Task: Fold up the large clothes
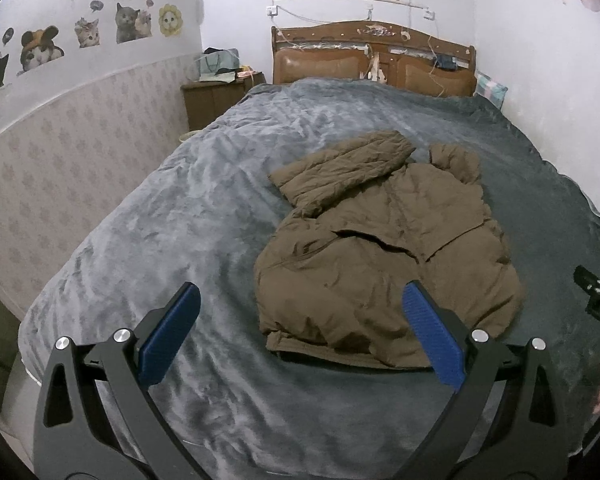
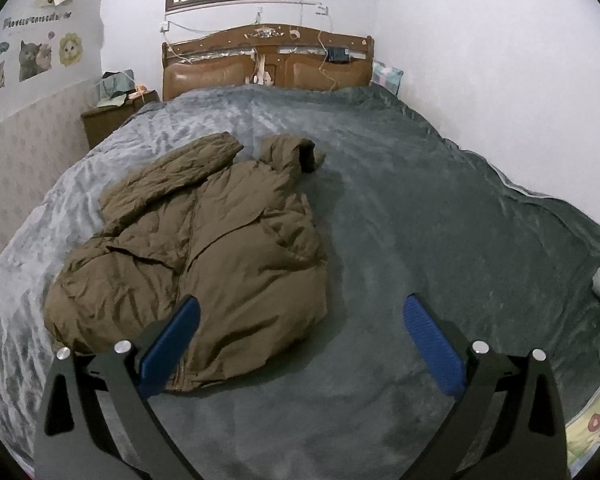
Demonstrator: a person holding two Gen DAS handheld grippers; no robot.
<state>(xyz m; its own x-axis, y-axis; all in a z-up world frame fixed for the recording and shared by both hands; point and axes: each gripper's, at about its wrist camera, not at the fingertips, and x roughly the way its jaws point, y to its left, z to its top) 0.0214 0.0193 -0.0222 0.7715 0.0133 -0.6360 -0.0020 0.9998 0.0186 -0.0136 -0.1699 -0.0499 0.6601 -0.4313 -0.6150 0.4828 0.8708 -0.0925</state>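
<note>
An olive-brown padded jacket (image 1: pixel 384 248) lies crumpled on a bed covered with a grey plush blanket (image 1: pixel 180 208), roughly in the middle of the mattress and nearer its foot than the wooden headboard (image 1: pixel 374 58). One sleeve is thrown across toward the upper left, and the collar end bunches up on the side toward the headboard.

The left gripper (image 1: pixel 300 332) hangs above the foot of the bed, pointing forward and slightly down — its jaws are spread wide with nothing between them. Its blue fingertips (image 1: pixel 172 332) frame the jacket's near hem: the left pad sits over bare blanket, the right pad over the jacket's lower edge, though whether it touches the fabric cannot be told.

The right gripper (image 2: pixel 300 344) is held in much the same forward-tilted pose, further to the right — jaws also wide apart and empty. In its view the jacket (image 2: pixel 204 256) lies to the left, with the left pad over the hem and the right pad over open blanket (image 2: pixel 440 220).

A nightstand (image 1: pixel 212 100) stands beside the headboard, and cat stickers (image 1: pixel 88 36) decorate the left wall.
</note>
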